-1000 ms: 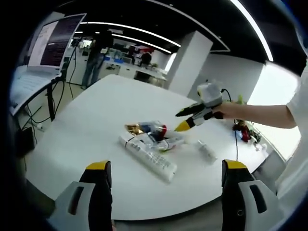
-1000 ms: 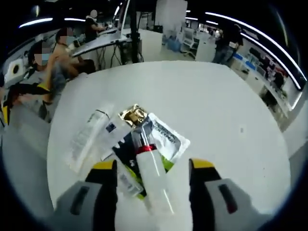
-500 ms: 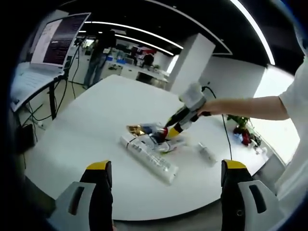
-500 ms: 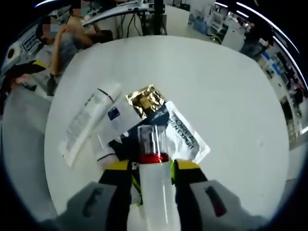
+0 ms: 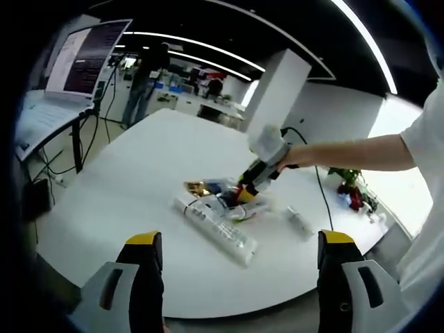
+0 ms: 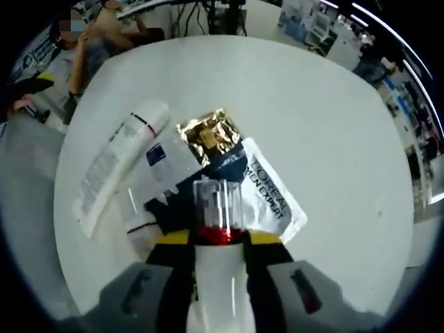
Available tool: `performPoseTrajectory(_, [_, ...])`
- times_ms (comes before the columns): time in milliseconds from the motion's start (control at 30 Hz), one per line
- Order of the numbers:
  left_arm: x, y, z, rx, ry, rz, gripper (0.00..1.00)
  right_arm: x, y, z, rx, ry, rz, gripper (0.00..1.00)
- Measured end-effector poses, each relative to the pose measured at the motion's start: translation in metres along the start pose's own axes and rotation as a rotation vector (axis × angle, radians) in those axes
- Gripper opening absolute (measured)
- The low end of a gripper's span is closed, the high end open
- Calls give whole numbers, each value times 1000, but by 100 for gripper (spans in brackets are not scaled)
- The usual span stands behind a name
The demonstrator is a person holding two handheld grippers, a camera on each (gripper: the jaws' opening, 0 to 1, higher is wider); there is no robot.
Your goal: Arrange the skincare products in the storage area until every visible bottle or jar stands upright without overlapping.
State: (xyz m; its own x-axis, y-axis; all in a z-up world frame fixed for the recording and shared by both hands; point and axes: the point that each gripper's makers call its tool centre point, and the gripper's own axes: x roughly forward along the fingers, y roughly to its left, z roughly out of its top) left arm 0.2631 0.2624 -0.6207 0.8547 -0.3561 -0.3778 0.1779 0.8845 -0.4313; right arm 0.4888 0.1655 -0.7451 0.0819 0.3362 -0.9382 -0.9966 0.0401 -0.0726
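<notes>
White bottle (image 6: 218, 277) with clear cap (red band beneath) pinched in right gripper (image 6: 219, 239) jaws; left gripper (image 5: 236, 250) jaws spread.

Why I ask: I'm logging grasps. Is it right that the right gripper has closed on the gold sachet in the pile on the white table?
Not the sachet. In the right gripper view, the right gripper is shut on the white bottle with the clear cap; the gold sachet lies free beyond it on the white table.

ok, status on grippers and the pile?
Right gripper shut on clear-capped bottle. Left gripper open, clear of pile. Long white tube, sachets lie overlapped beneath.
</notes>
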Motion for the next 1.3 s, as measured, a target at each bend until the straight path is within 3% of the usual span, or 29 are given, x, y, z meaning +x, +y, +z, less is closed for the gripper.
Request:
performPoseTrajectory(400, [0, -3, 1, 17, 2, -3, 90, -47, 1, -4, -8, -133, 7, 27])
performPoseTrajectory(533, [0, -3, 0, 18, 5, -7, 89, -66, 8, -7, -72, -231, 43, 28])
performPoseTrajectory(800, [0, -5, -1, 22, 15, -5, 89, -102, -8, -31, 104, -394, -2, 27])
performPoseTrajectory(967, [1, -7, -2, 31, 26, -6, 89, -117, -6, -48, 69, -416, -7, 27])
performPoseTrajectory(1300, [1, -8, -5, 41, 45, 0, 89, -134, -2, -71, 85, -447, -18, 27])
